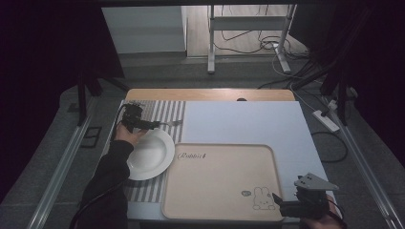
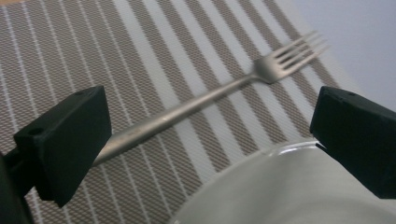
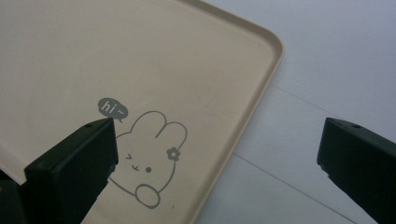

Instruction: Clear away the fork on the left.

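Note:
A metal fork [image 2: 201, 100] lies on the striped placemat [image 2: 140, 42], tines pointing toward the pale mat. In the high view the fork [image 1: 172, 123] rests just beyond the white plate [image 1: 150, 153]. My left gripper [image 2: 212, 116] is open and hovers low over the fork's handle, which runs between the jaws and passes behind the left one. The plate's rim [image 2: 280, 186] sits close under it. A beige tray [image 1: 222, 181] with a bunny drawing [image 3: 149, 158] lies at the centre. My right gripper [image 3: 219, 140] is open over the tray's near right corner, holding nothing.
The striped placemat [image 1: 162, 112] covers the table's left side and a pale mat [image 1: 243, 121] the rest. The wooden table edge [image 1: 210, 94] runs along the far side. Cables and a metal stand [image 1: 248, 43] are on the floor beyond.

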`<action>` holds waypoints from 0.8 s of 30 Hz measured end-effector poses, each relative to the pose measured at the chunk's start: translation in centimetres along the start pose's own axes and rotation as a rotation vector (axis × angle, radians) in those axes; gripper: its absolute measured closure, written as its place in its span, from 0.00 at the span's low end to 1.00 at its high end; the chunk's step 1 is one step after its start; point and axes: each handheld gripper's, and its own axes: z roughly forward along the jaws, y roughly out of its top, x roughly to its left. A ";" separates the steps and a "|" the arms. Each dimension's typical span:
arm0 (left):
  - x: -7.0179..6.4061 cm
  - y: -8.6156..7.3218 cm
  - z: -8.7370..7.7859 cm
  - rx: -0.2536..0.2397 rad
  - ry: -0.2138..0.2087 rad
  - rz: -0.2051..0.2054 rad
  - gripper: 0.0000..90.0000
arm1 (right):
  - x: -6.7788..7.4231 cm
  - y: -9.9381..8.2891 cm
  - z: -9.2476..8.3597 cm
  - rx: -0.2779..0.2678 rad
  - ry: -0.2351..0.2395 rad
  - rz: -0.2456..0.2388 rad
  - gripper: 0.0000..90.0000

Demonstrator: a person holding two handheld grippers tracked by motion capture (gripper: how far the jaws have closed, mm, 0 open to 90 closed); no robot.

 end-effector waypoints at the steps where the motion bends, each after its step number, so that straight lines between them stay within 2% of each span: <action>1: 0.2 0.1 0.1 0.000 -0.002 -0.004 0.00 | 0.0 0.0 0.0 0.002 0.003 -0.001 0.00; 5: 0.8 0.4 0.6 0.004 0.000 -0.017 0.01 | 0.0 0.0 0.0 0.003 0.002 -0.003 0.00; 8: 1.2 0.7 0.6 0.004 0.026 -0.017 0.06 | 0.0 0.0 0.0 0.004 0.002 -0.003 0.00; 12: 1.8 1.1 0.2 -0.002 0.014 -0.008 0.27 | 0.0 0.0 0.0 0.003 0.002 -0.003 0.00; 13: 2.0 1.2 0.2 -0.001 0.011 -0.008 0.36 | 0.0 0.0 0.0 0.004 0.002 -0.004 0.00; 15: 2.3 1.4 0.1 0.010 0.018 -0.002 0.47 | 0.0 0.0 0.0 0.004 0.002 -0.005 0.00; 18: 2.8 1.5 0.3 0.037 0.005 0.007 0.68 | 0.0 0.0 0.0 0.006 0.003 -0.008 0.00; 19: 2.9 1.6 0.4 0.050 -0.001 0.012 0.77 | 0.1 0.0 0.0 0.006 0.003 -0.008 0.00; 20: 3.0 1.6 0.6 0.060 0.002 0.019 0.95 | 0.1 0.0 0.0 0.007 0.003 -0.008 0.00; 24: 3.2 1.7 1.8 0.131 0.021 0.047 0.99 | 0.1 0.0 0.0 0.006 0.002 -0.009 0.00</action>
